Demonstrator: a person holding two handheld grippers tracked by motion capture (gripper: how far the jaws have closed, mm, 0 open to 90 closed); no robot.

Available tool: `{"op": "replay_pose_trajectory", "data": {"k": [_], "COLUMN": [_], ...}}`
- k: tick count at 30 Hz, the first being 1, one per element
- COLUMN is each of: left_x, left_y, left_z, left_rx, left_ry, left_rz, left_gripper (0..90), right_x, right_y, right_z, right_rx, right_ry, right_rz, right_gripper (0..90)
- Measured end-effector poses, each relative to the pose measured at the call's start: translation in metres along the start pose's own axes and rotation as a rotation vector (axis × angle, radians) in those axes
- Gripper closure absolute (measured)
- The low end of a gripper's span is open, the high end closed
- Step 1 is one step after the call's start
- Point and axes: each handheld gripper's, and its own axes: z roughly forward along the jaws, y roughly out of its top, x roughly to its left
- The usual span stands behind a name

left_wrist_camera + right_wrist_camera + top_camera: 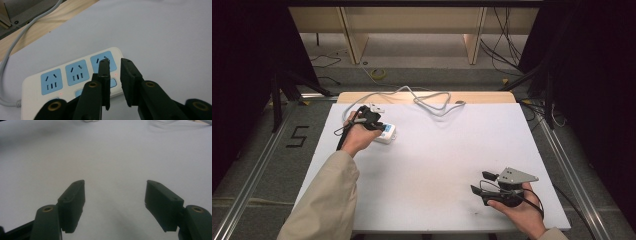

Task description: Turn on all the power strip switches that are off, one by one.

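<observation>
White table (437, 150) | power strip (75, 75) just under left tool (115, 75)

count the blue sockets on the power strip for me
3 on the power strip: one near the cable end, one in the middle, one at the far end, partly behind the left gripper fingers. None seems hidden beyond these.

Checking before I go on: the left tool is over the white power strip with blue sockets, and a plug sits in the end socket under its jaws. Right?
Not quite. The left tool is over the white power strip, but the end socket under its jaws has no plug in it. The left gripper view shows its slots bare, and nothing between the slightly parted jaws.
</observation>
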Motion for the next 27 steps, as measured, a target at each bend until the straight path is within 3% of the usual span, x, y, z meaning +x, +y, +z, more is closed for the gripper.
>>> {"op": "replay_pose_trajectory", "data": {"k": [3, 8, 16, 22, 27], "left_x": [-0.001, -0.001, -0.016, -0.030, -0.042], "left_y": [-0.002, -0.008, -0.019, -0.033, -0.052], "left_z": [-0.006, -0.019, -0.037, -0.048, -0.052], "left_rx": [-0.014, -0.063, -0.070, -0.102, -0.161], "left_ry": [-0.020, -0.068, -0.111, -0.103, -0.114], "left_rz": [-0.006, -0.052, -0.026, 0.015, 0.047], "left_gripper": [68.8, 60.0, 41.1, 34.8, 32.5], "right_x": [0.000, 0.000, -0.001, -0.002, -0.003], "right_y": [0.000, 0.000, 0.000, 0.000, 0.000], "right_z": [0.000, 0.000, 0.000, 0.000, 0.000], "right_rx": [0.000, -0.002, 0.003, 0.003, 0.001], "right_ry": [0.000, -0.002, -0.004, -0.006, -0.007], "right_rz": [0.001, 0.003, 0.002, 0.005, 0.007], "right_gripper": [33.4, 33.3, 33.4, 33.3, 33.4]}}
